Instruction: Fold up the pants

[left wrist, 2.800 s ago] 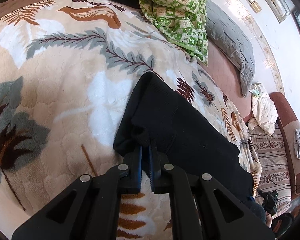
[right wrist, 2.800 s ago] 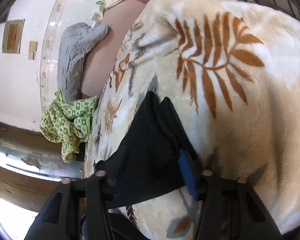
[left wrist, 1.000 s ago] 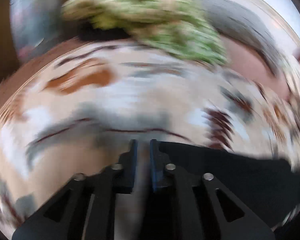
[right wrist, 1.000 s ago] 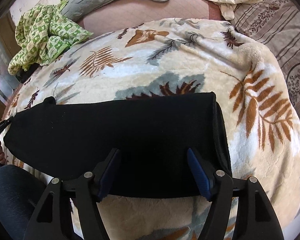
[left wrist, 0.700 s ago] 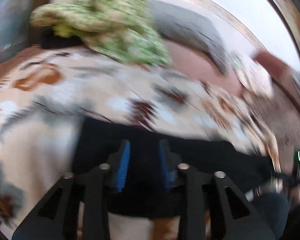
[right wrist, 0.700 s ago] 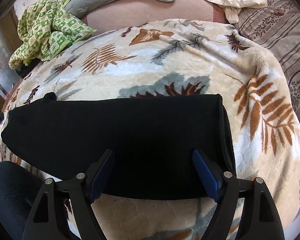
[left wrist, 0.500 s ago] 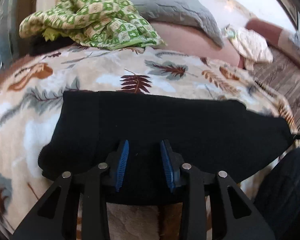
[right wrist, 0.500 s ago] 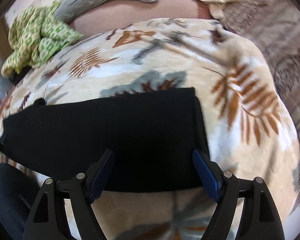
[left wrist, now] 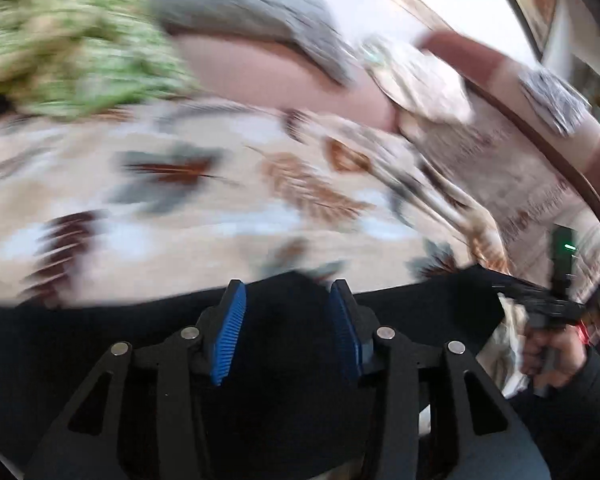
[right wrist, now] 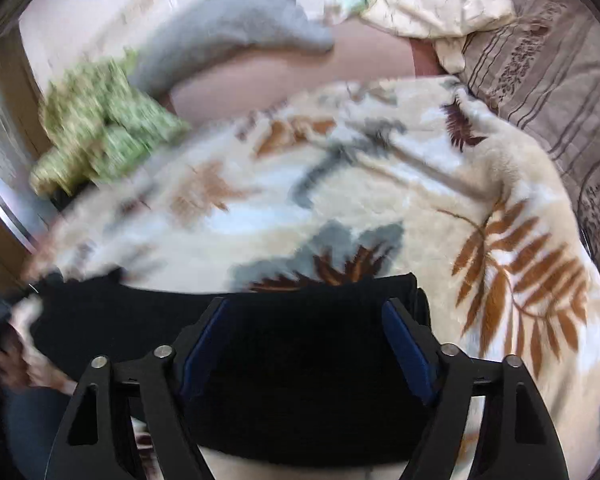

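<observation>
Fleece blanket (right wrist: 380, 184): cream plush with rust and grey-blue leaves, spread across the bed, filling most of what I see from both wrists.
Striped bedding (right wrist: 552, 64): brown-grey, beyond the blanket's right edge in my right view.
Grey pillow (right wrist: 228, 32): long and lying along the far side of the bed, blurred.
Green patterned cloth (right wrist: 100, 128): a crumpled heap at the far left corner, just below the pillow's end; too smeared for me to read the print.
Cream cloth (right wrist: 436, 4): bunched at the far end beside the striped bedding.
Pants (right wrist: 300, 360): black, folded into one long flat band on the near edge of the blanket, running left to right under both tools; the right end stops in a neat straight edge.
Right gripper (right wrist: 306, 344): I have it spread wide over the right end of the pants, blue pads apart, black cloth showing between them and neither pad pressing on it.
Left gripper (left wrist: 286, 332): jaws have just been opening; they stand parted over the middle of the band, cloth behind the gap, no pinch that I can see.
Right hand (left wrist: 548, 356): at the right edge of my left view, wrapped on its tool's grip.
</observation>
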`<state>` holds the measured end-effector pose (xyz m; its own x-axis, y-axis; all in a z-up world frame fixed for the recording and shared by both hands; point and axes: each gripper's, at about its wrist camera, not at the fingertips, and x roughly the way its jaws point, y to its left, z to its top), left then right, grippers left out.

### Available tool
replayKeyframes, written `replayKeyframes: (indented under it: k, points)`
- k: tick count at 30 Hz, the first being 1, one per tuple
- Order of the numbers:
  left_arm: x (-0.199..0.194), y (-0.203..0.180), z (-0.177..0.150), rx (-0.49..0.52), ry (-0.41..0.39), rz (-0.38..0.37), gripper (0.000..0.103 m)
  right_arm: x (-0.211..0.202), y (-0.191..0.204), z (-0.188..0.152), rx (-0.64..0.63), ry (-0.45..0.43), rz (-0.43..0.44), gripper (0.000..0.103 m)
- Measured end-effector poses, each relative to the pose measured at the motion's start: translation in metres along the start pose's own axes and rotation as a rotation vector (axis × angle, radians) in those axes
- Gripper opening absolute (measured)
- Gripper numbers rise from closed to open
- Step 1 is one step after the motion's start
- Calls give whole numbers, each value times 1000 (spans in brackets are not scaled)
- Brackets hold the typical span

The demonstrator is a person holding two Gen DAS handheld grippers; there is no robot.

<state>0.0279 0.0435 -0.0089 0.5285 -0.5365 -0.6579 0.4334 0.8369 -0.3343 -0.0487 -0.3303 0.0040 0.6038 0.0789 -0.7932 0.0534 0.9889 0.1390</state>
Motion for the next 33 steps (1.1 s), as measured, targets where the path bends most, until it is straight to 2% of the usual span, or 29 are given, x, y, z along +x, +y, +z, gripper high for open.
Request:
replayKeyframes:
  k: [1, 3, 4, 5, 6, 8, 10, 13, 15, 17, 18, 19, 20, 23, 25, 27, 30, 33]
  points:
    - [21, -8, 4, 28, 59, 0, 42, 11, -5, -2, 6, 34, -48, 74]
    - [68, -14, -1, 84, 214, 75, 42, 17, -14, -5, 23, 34, -106, 75]
    - [74, -15, -2, 104, 216, 95, 42, 17, -17, -6, 31, 47, -143, 77]
    - [73, -21, -3, 145, 192, 111, 44, 18, -22, -8, 46, 63, -145, 78]
    - [73, -25, -2, 159, 205, 124, 44, 14, -27, -10, 72, 52, -123, 77]
    - [61, -26, 1, 136, 191, 107, 44, 3, -29, -11, 92, 24, -99, 76]
    - [35, -20, -1, 92, 129, 59, 44, -22, -18, -13, 48, -57, -54, 77]
    - [-6, -11, -23, 76, 35, 26, 58, -53, 8, -23, -85, -141, 33, 79]
    - [-13, -5, -38, 65, 35, 12, 61, -52, 20, -33, -132, -101, 87, 82]
    - [-2, 3, -59, 55, 84, 39, 60, -33, 23, -44, -141, -1, 27, 82]
    - [0, 2, -67, 79, 59, 42, 60, -18, 19, -49, -135, 74, -34, 82]
    - [-4, -3, -74, 126, 10, 55, 62, -8, 16, -53, -138, 107, -55, 82]
    - [-1, -9, -77, 160, 3, 78, 64, -13, 17, -52, -142, 69, -45, 82]
    - [-3, -16, -70, 136, 6, 113, 66, -33, 9, -47, -69, 19, -21, 82]
    - [-12, -13, -63, 90, -9, 112, 66, -50, -10, -49, 38, -33, -17, 82]
    - [-19, -8, -62, 49, -29, 135, 67, -67, -26, -61, 157, -72, 45, 82]
    - [-27, -1, -66, -26, -40, 149, 69, -73, -31, -76, 228, -76, 128, 83]
    - [-23, 4, -73, -51, -30, 154, 71, -66, -25, -84, 237, -56, 161, 83]
